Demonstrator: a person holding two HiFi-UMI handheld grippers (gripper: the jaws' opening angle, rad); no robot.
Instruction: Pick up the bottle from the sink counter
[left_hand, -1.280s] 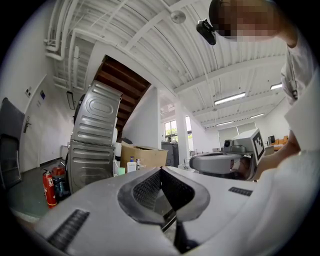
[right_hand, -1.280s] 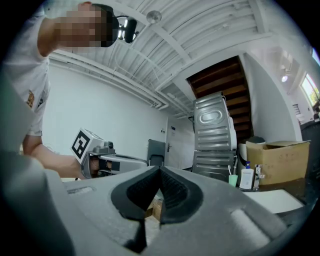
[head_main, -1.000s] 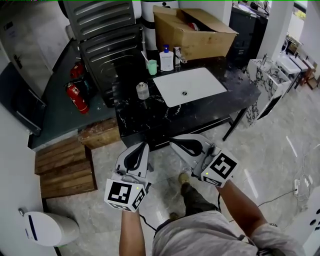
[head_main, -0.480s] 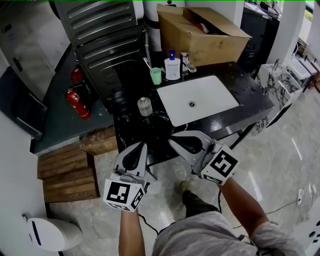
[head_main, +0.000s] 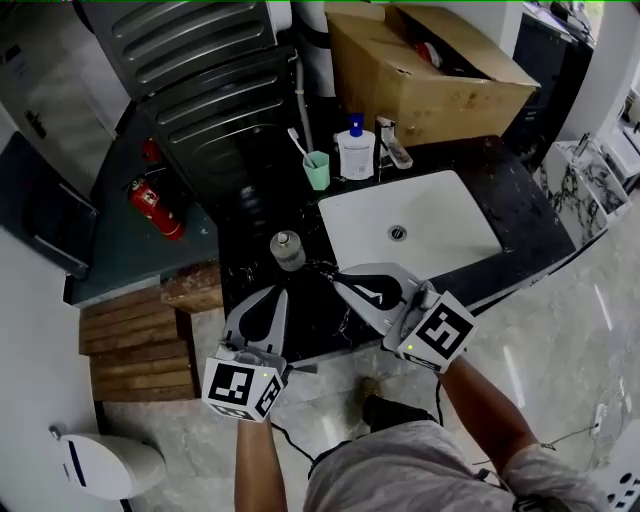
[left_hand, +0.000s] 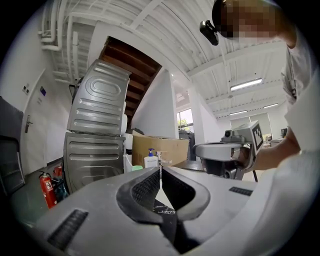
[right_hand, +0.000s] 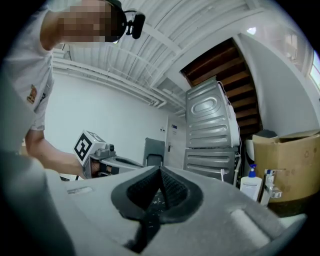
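Observation:
A small clear bottle (head_main: 287, 250) with a grey cap stands on the black marble counter (head_main: 250, 225), left of the white sink (head_main: 455, 205). A white pump bottle (head_main: 355, 150) with a blue top stands at the back by the faucet (head_main: 392, 143); it also shows as the pump bottle (left_hand: 151, 159) and the pump bottle (right_hand: 250, 184). My left gripper (head_main: 278, 292) is shut and empty, just in front of the clear bottle. My right gripper (head_main: 335, 278) is shut and empty too, to the bottle's right. In the gripper views, the left gripper (left_hand: 160, 170) and right gripper (right_hand: 160, 171) have their jaws together.
A green cup (head_main: 316, 170) with a toothbrush stands beside the pump bottle. Behind the counter are a cardboard box (head_main: 430, 70) and stacked grey machines (head_main: 200, 90). Fire extinguishers (head_main: 155, 208), wooden pallets (head_main: 135, 340) and a white bin (head_main: 105, 465) lie at the left on the floor.
The person has stepped toward the counter. Both grippers, earlier over the floor, now reach over its front edge, and the clear bottle lies much nearer the left gripper.

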